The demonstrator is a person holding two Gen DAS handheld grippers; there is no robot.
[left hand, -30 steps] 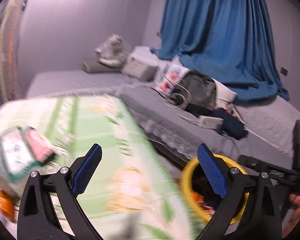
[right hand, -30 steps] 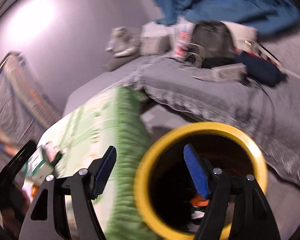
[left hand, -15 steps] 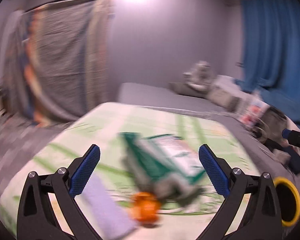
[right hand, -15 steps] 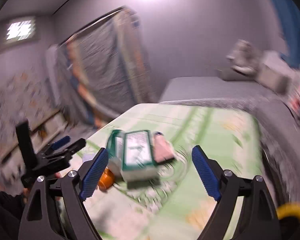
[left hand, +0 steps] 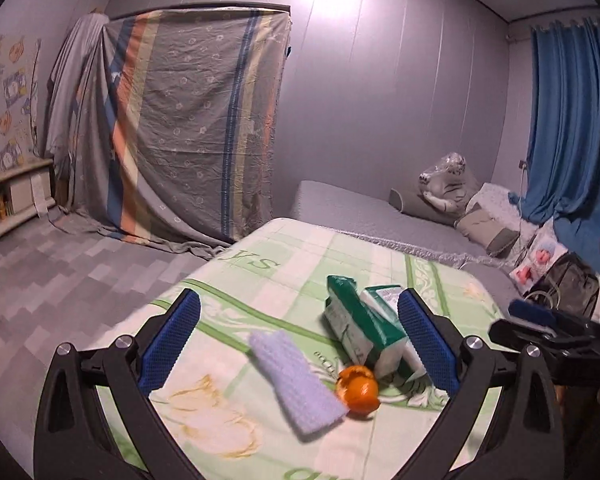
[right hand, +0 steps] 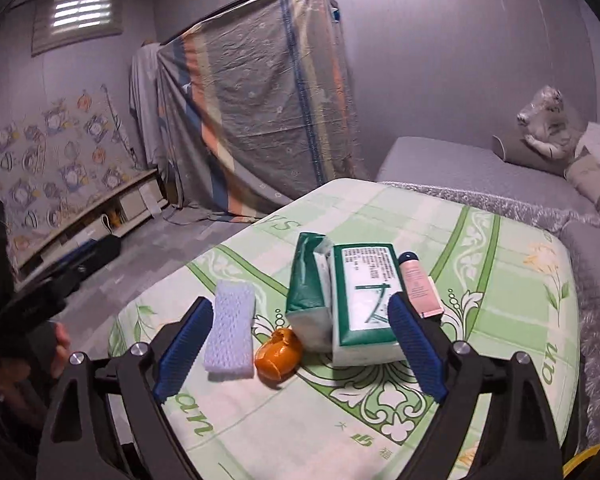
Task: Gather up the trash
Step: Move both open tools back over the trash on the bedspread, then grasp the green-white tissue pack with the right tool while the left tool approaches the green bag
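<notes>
On the green-patterned table cloth [right hand: 500, 264] lie an orange peel [right hand: 278, 354], a white foam net sleeve [right hand: 230, 330], two green-and-white tissue packs [right hand: 364, 304] and a pink tube [right hand: 418, 282]. The right gripper [right hand: 300, 350] is open and empty, hovering just short of the peel and packs. The left gripper [left hand: 298, 346] is open and empty over the foam sleeve [left hand: 298, 384], with the peel [left hand: 358, 390] and packs [left hand: 370, 332] toward its right finger. The right gripper also shows at the right edge of the left wrist view [left hand: 540, 320].
A yellow bin rim [right hand: 580, 466] peeks in at the lower right of the right wrist view. A grey bed [left hand: 380, 216] with pillows and a bag lies behind the table. A draped wardrobe [left hand: 188, 128] stands at the back wall, a low shelf [right hand: 84, 216] at left.
Both grippers swung away from the yellow bin toward the table and steadied. The trash pile now sits between and just ahead of the open fingers. Both stay open.
</notes>
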